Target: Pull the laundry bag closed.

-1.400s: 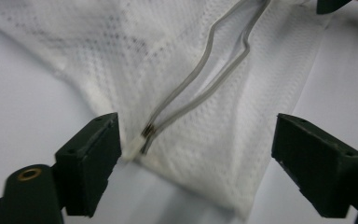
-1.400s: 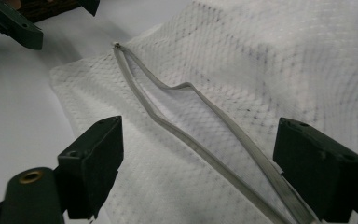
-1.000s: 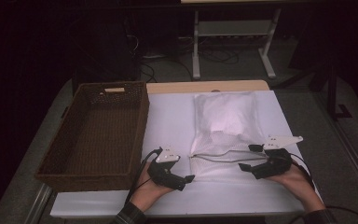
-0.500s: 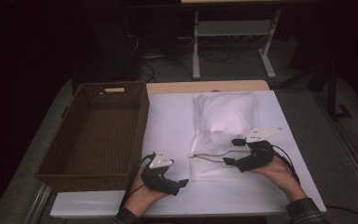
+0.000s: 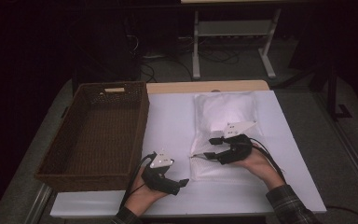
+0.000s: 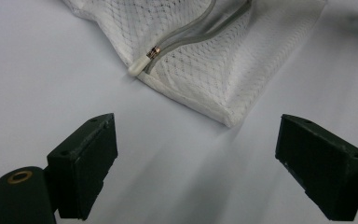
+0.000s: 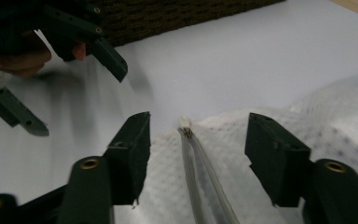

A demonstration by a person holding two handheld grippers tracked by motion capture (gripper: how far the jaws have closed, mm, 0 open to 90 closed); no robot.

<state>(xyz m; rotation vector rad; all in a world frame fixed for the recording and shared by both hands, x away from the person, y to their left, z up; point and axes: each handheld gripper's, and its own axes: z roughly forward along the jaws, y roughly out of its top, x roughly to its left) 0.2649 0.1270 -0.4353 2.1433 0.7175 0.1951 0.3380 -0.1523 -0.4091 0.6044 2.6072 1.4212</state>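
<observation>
white mesh bag [image 5: 223,135] on worktop [image 5: 168,126]: judged soft, light, floppy. zip pull [image 7: 184,123] best gripped. right hand-held gripper [image 7: 193,154] jaws just closing astride zip, not yet pinched; left hand-held gripper [image 6: 196,158] wide open, empty.

My tabletop [image 5: 172,121] is covered in white. A brown wicker basket [image 5: 98,135] sits on it left of my left hand-held gripper [image 5: 171,183]; a white mesh bag [image 5: 223,112] lies under my right hand-held gripper [image 5: 204,155].

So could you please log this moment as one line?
right gripper: fingers closing astride zipper of mesh bag, not gripping | left gripper: open, near bag corner | basket: left
</observation>
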